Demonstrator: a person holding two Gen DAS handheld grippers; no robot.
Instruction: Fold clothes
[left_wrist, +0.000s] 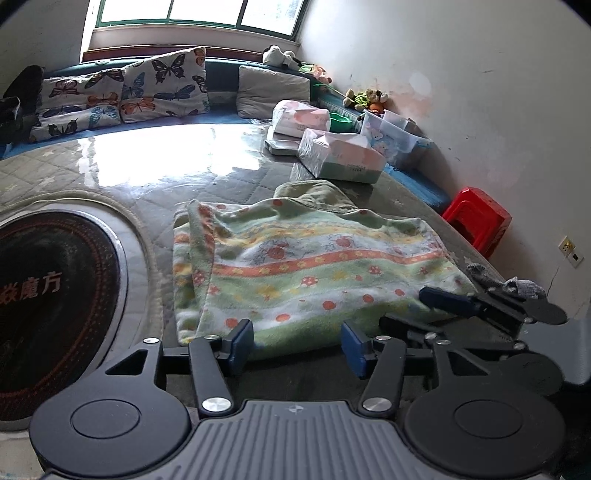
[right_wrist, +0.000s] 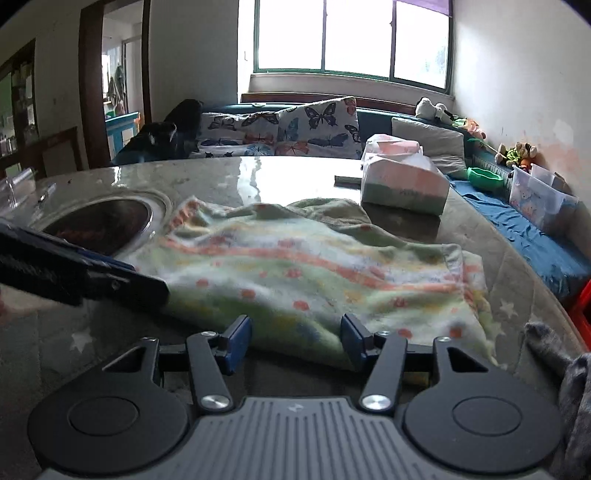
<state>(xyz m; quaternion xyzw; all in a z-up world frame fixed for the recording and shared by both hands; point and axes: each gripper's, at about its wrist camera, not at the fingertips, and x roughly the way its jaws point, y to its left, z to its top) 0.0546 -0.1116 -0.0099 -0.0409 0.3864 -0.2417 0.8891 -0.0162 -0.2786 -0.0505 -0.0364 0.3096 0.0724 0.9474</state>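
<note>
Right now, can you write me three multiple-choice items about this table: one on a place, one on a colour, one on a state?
1. Where does the tissue box stand relative to the patterned cloth?
A. Beyond it, toward the window
B. Under it
C. On the floor

2. What colour is the stool by the wall?
A. Blue
B. Red
C. White

3. How do the jaws of the left gripper stand?
A. Clamped on the cloth
C. Shut on a sock
B. Apart, the cloth's near edge between them

Key: 1 A, the box sits past the cloth's far edge. 2 B, its plastic is plainly red. 3 B, a gap shows at each pad; the right gripper stands likewise.
</note>
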